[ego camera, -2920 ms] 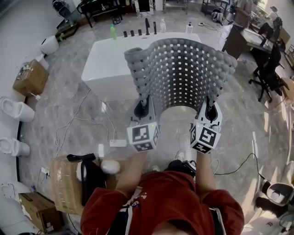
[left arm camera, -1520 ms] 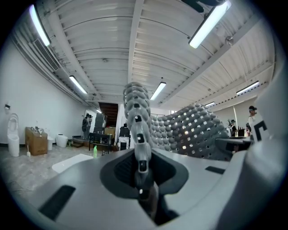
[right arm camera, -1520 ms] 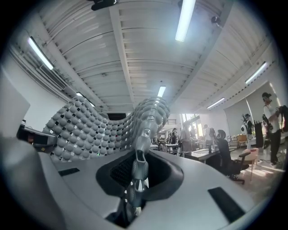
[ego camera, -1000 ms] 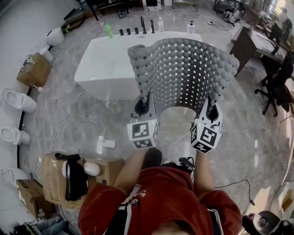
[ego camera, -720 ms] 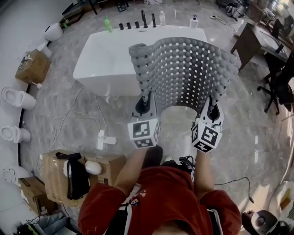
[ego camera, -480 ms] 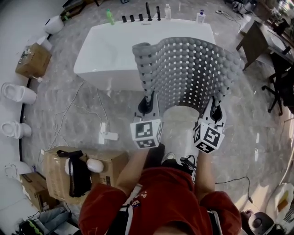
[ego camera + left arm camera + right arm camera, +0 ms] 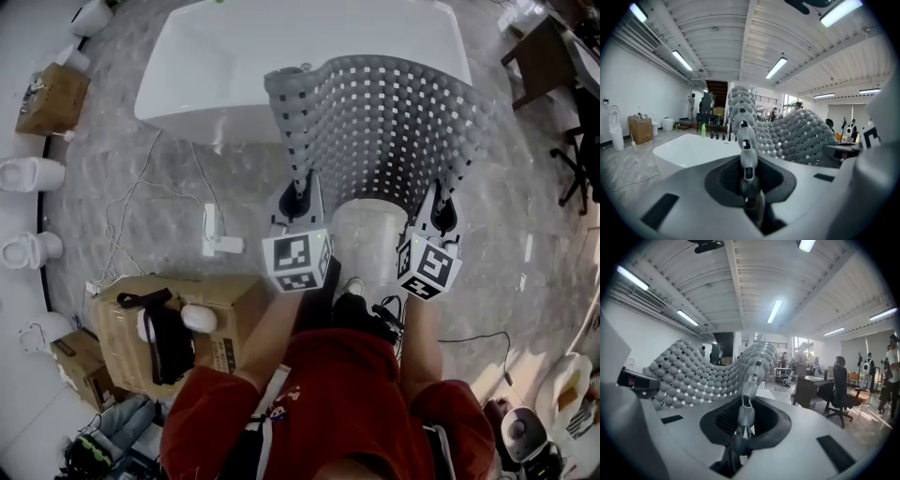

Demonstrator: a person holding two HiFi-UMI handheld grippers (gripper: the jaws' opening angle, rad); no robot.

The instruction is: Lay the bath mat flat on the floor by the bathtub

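A grey bobbled bath mat [image 7: 380,127] with square holes hangs in the air as an arched sheet in front of me. My left gripper [image 7: 296,202] is shut on its near left corner, my right gripper [image 7: 441,217] on its near right corner. The far edge curls over at the top left. The white bathtub [image 7: 211,66] lies just beyond and partly behind the mat. In the left gripper view the mat's edge [image 7: 742,131] rises straight out of the left gripper [image 7: 747,185]. In the right gripper view the mat [image 7: 689,373] sweeps left from the right gripper [image 7: 742,427].
A cardboard box [image 7: 131,305] with a black strapped item stands at my left. A white power strip [image 7: 221,246] and cables lie on the marble floor near the tub. Toilets [image 7: 23,173] line the left wall. A desk [image 7: 544,56] and an office chair [image 7: 583,159] are at the right.
The bathtub has come nearer and its far rim has left the top of the view. Both grippers keep their hold on the mat, which stays arched and raised.
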